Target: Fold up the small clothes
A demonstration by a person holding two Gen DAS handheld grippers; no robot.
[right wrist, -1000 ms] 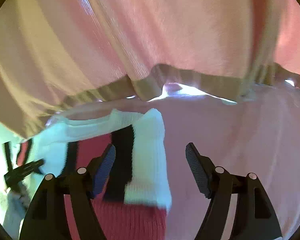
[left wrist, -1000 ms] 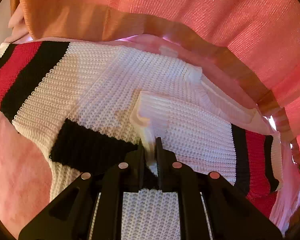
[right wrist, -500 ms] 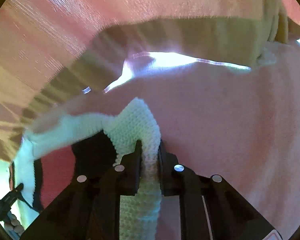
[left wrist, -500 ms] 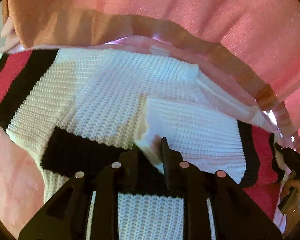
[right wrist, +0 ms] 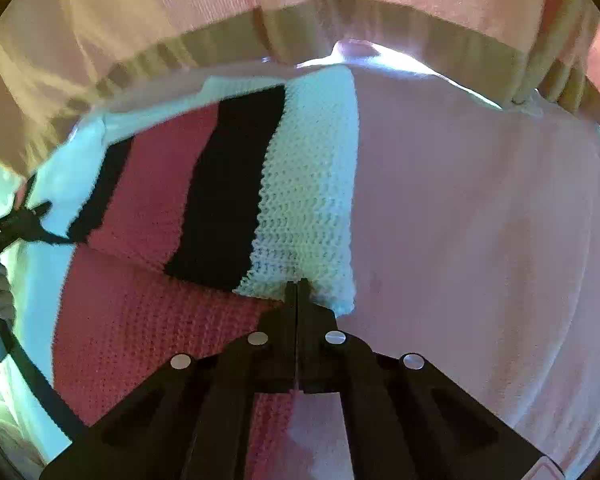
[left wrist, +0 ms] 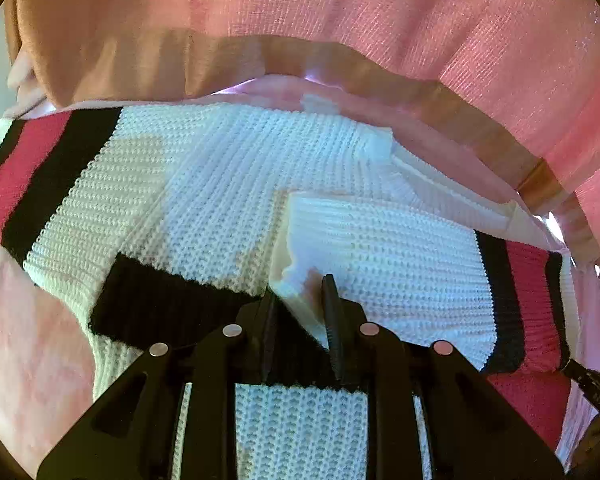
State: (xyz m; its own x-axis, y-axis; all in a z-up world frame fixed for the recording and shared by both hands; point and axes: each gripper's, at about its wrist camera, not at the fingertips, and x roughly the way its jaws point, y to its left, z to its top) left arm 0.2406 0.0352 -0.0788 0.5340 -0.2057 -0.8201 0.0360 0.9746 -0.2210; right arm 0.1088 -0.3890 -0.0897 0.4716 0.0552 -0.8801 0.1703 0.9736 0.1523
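A small knit sweater [left wrist: 227, 184], white with black and red stripes, lies on a pink cloth surface [left wrist: 31, 340]. My left gripper [left wrist: 297, 292] sits low over its middle with the jaws slightly apart around a folded white flap [left wrist: 380, 248]. My right gripper [right wrist: 297, 286] is shut on the white cuff edge of the striped sleeve [right wrist: 304, 200], which lies folded over the red part [right wrist: 139, 320] of the sweater.
Pink curtain-like fabric [left wrist: 340, 12] hangs close behind the sweater in both views [right wrist: 179, 20]. The other gripper shows at the left edge of the right wrist view [right wrist: 15, 220]. Pink cloth [right wrist: 480, 220] extends to the right of the sleeve.
My right gripper closed on the white sleeve cuff and carried the sleeve over the sweater. My left gripper's jaws have spread apart on the white flap.
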